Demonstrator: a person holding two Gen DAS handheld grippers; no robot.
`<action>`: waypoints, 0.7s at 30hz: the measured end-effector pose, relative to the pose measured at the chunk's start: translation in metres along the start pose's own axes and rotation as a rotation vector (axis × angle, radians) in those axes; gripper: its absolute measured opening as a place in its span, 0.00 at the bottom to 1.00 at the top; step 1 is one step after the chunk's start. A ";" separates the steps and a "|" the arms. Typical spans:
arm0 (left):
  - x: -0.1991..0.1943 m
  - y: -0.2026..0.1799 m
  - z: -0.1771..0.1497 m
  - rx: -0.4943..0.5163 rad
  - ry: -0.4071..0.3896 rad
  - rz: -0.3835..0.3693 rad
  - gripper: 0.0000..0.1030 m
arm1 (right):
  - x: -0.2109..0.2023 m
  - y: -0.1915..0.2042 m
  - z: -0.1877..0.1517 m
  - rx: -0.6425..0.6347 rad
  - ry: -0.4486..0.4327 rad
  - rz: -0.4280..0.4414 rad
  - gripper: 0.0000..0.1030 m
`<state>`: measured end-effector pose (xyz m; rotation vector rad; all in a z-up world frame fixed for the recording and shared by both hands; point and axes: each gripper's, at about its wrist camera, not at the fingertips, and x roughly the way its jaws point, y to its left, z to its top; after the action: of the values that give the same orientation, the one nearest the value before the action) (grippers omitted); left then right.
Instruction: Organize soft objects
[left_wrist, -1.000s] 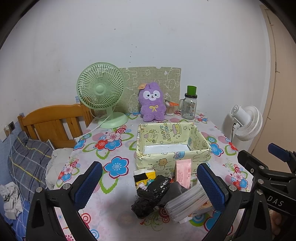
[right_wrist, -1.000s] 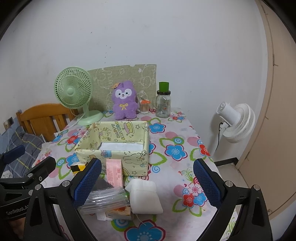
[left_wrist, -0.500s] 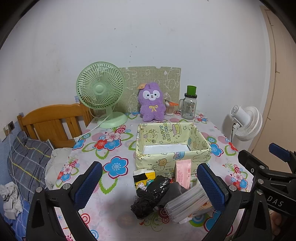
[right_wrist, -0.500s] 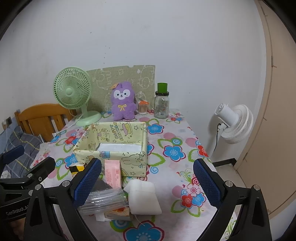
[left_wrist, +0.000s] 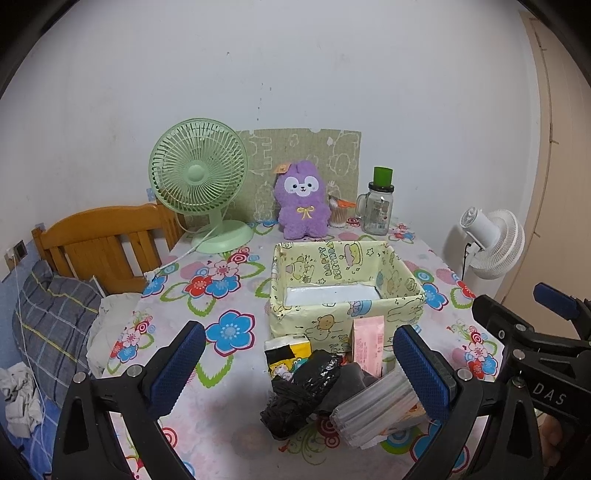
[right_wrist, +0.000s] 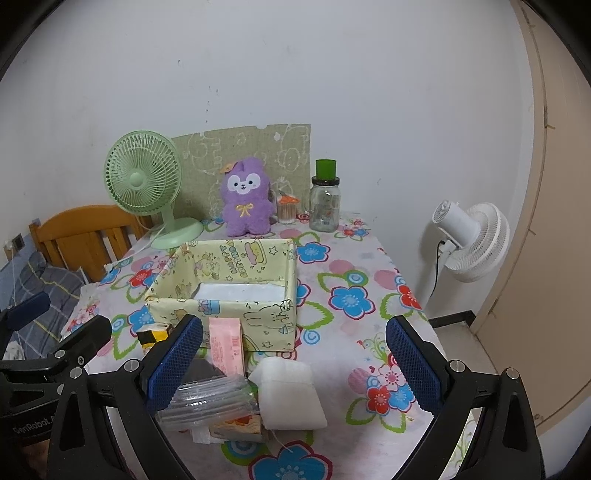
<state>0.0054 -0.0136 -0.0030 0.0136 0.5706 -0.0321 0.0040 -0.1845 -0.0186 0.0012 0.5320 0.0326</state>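
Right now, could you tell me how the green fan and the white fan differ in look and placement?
The green fan stands on the floral table at its back left, while the white fan sits beyond the table's right edge. The green fan faces the cameras with its round grille; the white fan is turned away, showing its motor housing. Both are small, with a cord.

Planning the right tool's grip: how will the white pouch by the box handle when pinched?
The white pouch looks puffy and rounded, so probably soft, light and squashy. It will likely sag from the right tool. Its trailing string may drag.
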 end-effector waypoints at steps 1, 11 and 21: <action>0.002 0.000 -0.001 -0.001 0.006 -0.001 0.98 | 0.001 0.000 0.001 -0.002 -0.001 -0.001 0.98; 0.024 0.008 -0.003 -0.009 0.054 0.000 0.96 | 0.023 0.004 0.000 -0.003 0.037 0.002 0.98; 0.051 0.016 -0.014 -0.019 0.128 0.003 0.95 | 0.047 0.010 -0.005 -0.013 0.094 0.003 0.98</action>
<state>0.0412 0.0015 -0.0421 -0.0017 0.6988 -0.0228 0.0420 -0.1735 -0.0472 -0.0123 0.6253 0.0391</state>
